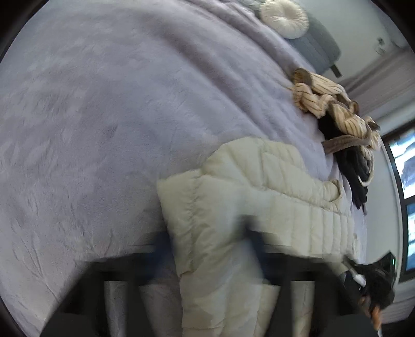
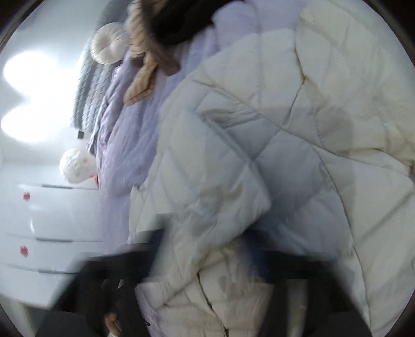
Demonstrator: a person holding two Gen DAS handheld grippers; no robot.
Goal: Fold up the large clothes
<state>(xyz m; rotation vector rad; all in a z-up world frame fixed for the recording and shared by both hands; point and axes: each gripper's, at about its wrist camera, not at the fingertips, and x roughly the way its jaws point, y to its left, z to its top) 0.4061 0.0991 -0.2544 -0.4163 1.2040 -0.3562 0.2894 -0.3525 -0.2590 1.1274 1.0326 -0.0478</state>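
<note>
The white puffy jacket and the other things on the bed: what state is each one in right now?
White jacket: partly lifted off the bed, bunched, not folded yet.
Left gripper: shut on the jacket's fabric.
Right gripper: shut on the jacket.
Striped garment: crumpled in a heap, unfolded.
Black garment: lying loose beside it.
Round cushion: resting at the head of the bed.
Blanket: spread over the bed.

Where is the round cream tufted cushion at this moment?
In the left wrist view the round cream tufted cushion sits at top right, at the far end of the lavender plush blanket, against the grey padded headboard.
</note>
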